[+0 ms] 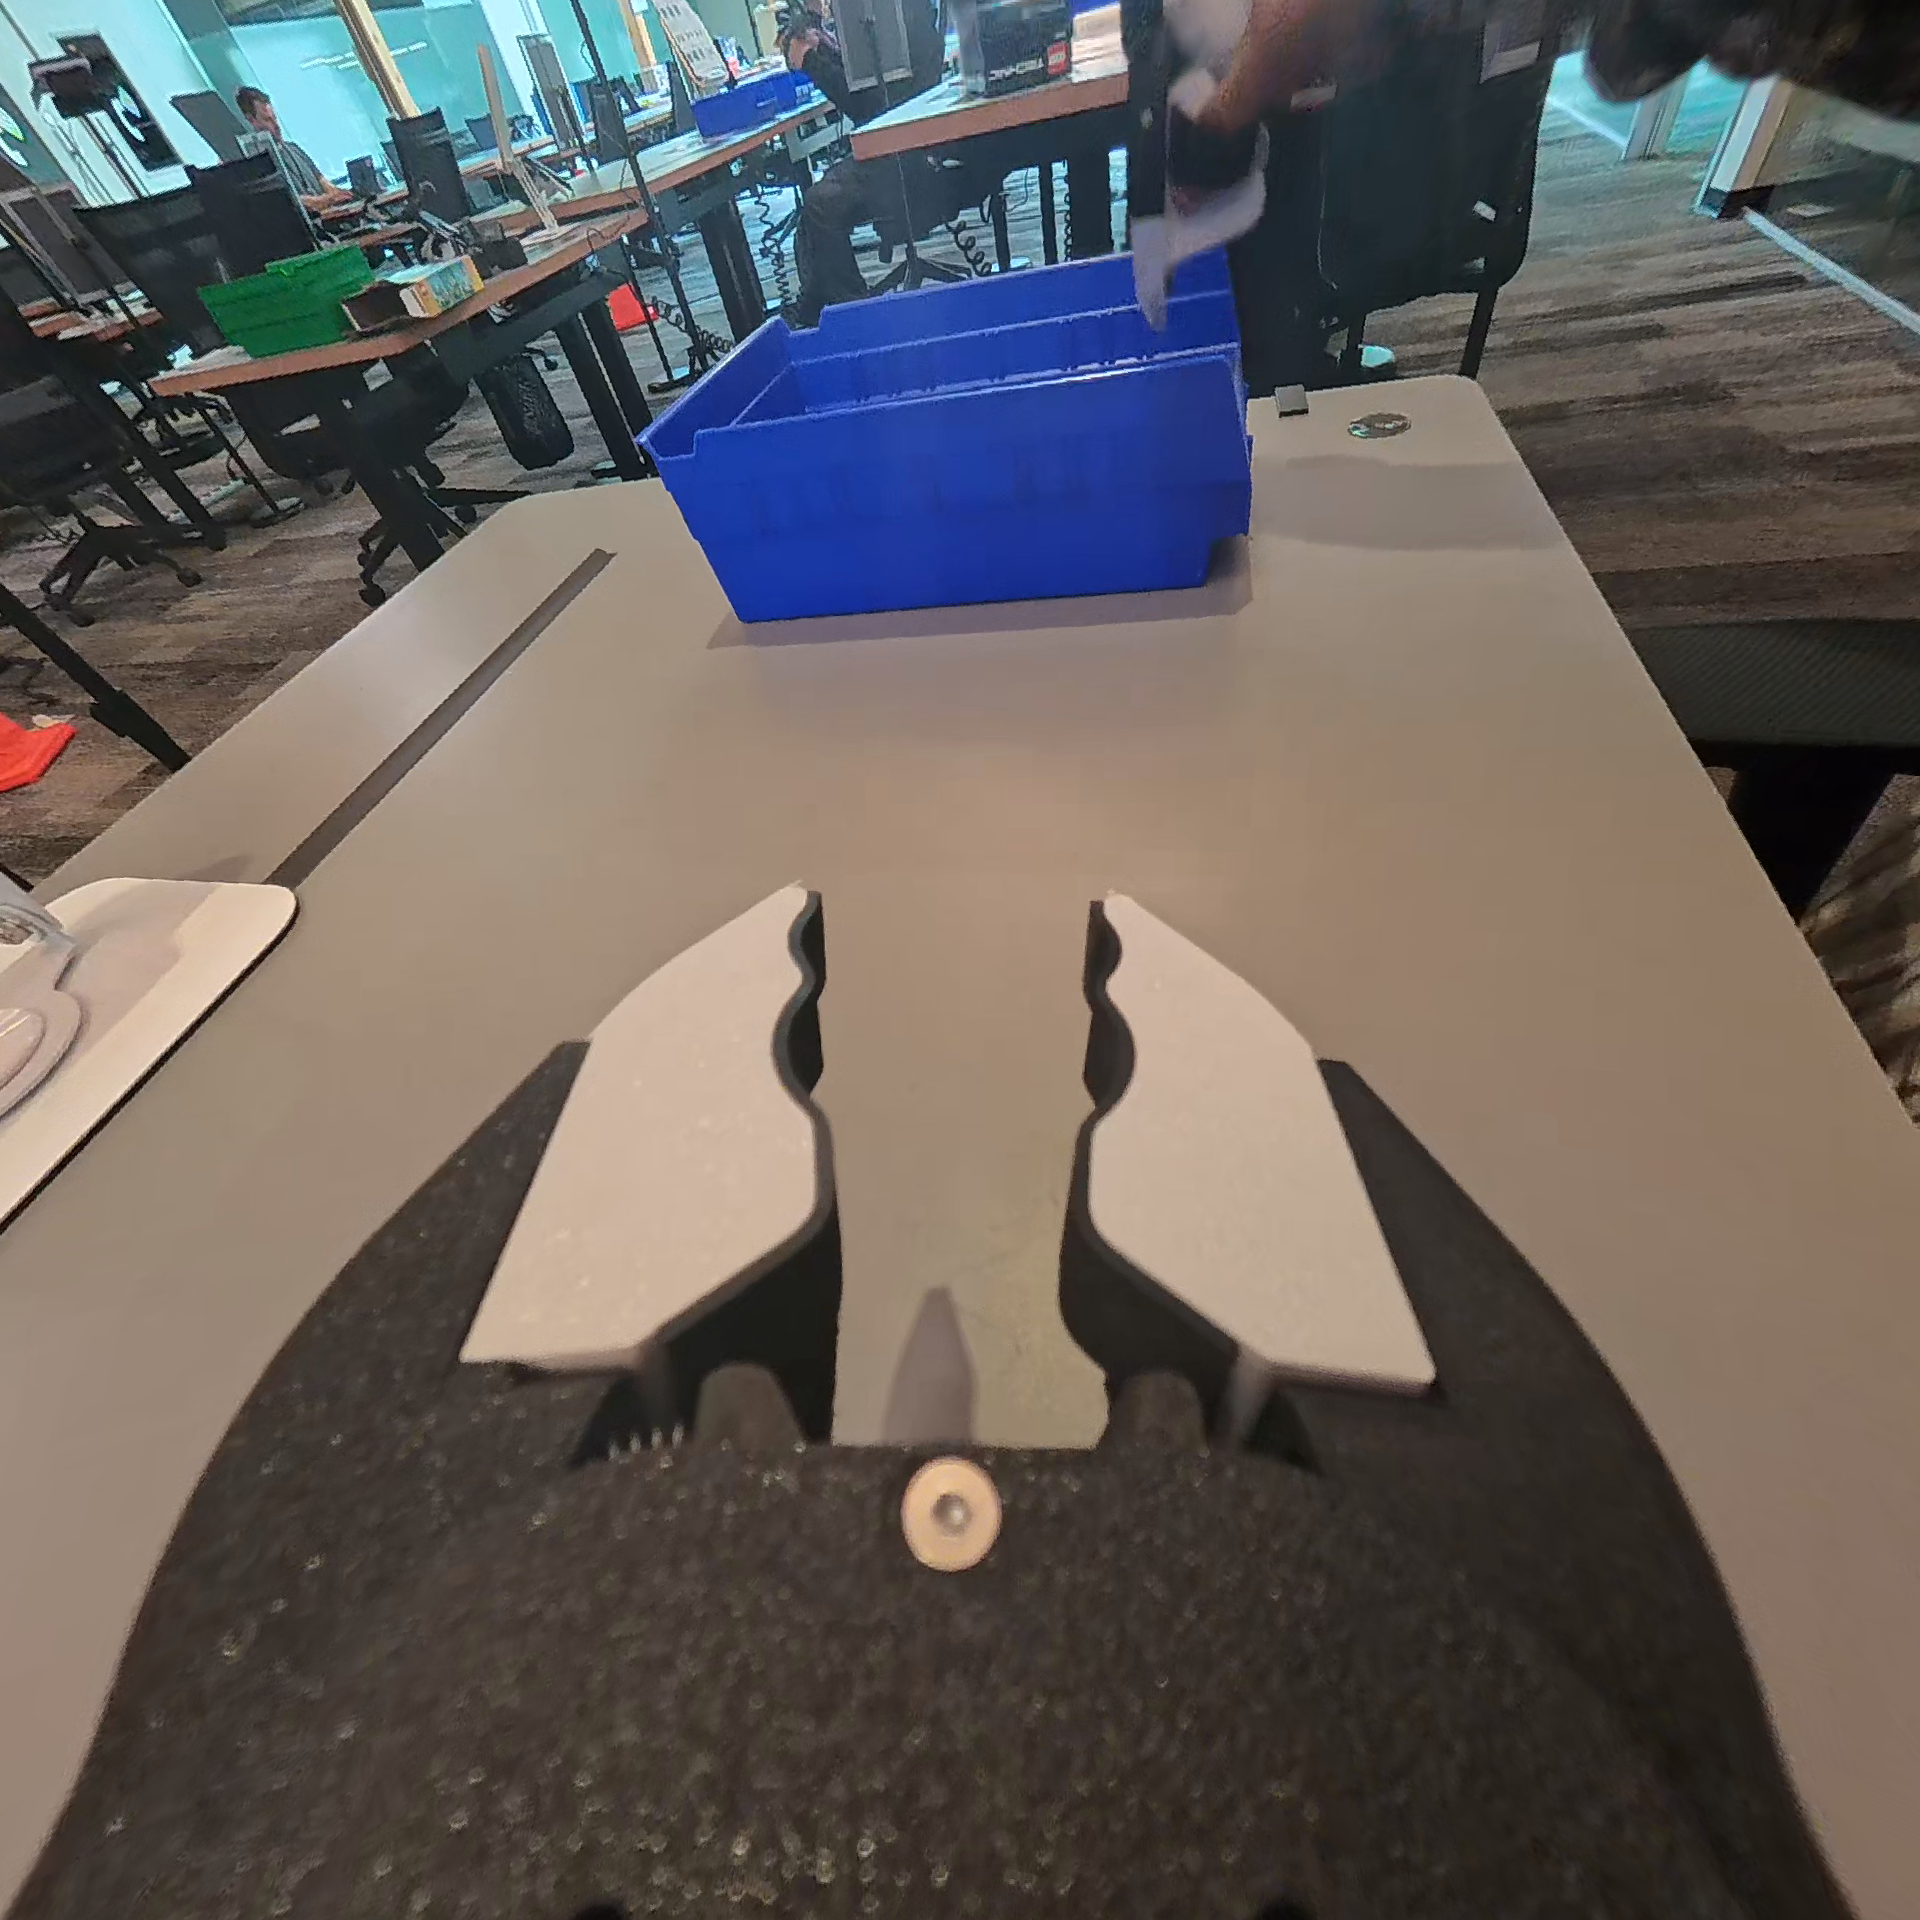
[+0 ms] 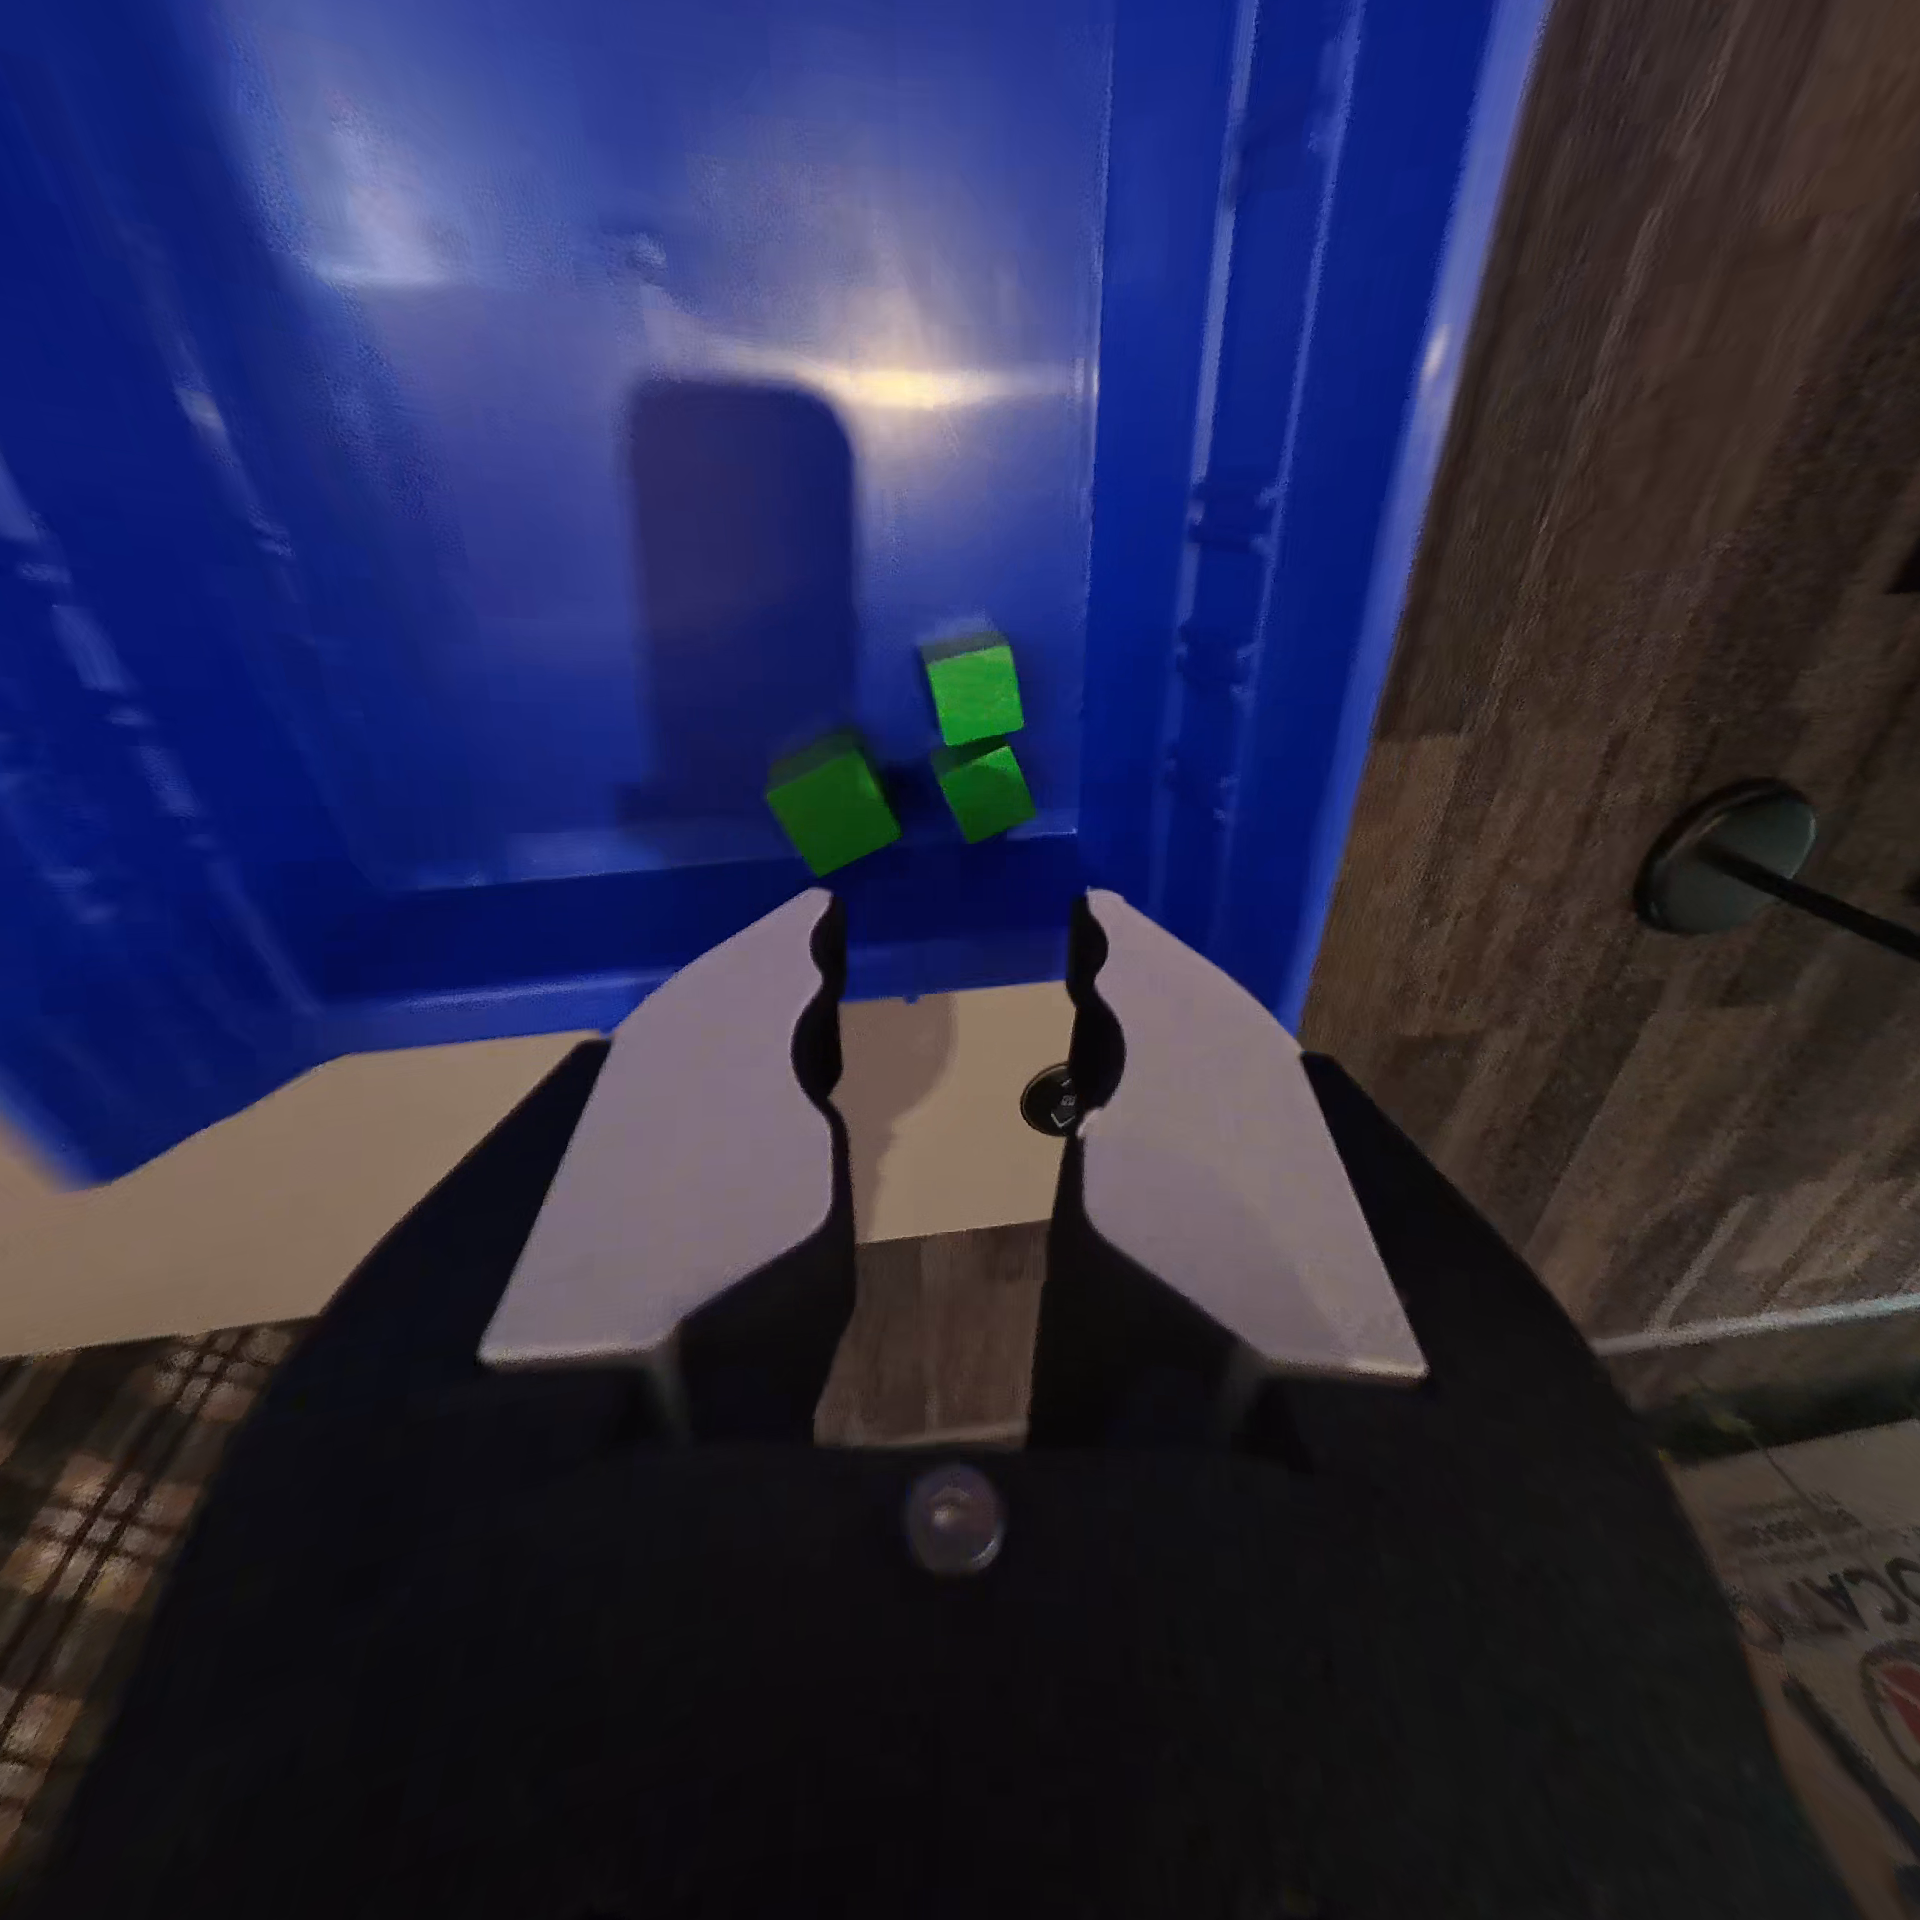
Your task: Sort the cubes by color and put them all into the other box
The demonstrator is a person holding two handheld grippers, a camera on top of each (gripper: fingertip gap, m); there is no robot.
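Note:
In the right wrist view three green cubes (image 2: 971, 691) (image 2: 831, 800) (image 2: 982, 792) lie close together in a corner of a blue box (image 2: 520, 468). My right gripper (image 2: 951, 909) is open and empty, pointing down over that corner from above the box's rim. In the left wrist view two blue boxes (image 1: 966, 488) stand side by side at the far end of a grey table (image 1: 1039, 790). My left gripper (image 1: 951, 904) is open and empty, low over the table's near part. The right gripper (image 1: 1184, 239) shows above the far box, blurred.
A white flat board (image 1: 135, 987) lies on the table's left edge. A dark groove (image 1: 447, 717) runs along the table's left side. Desks, chairs and a seated person (image 1: 275, 135) fill the room behind. Carpet floor lies beyond the table's right edge (image 2: 1610, 727).

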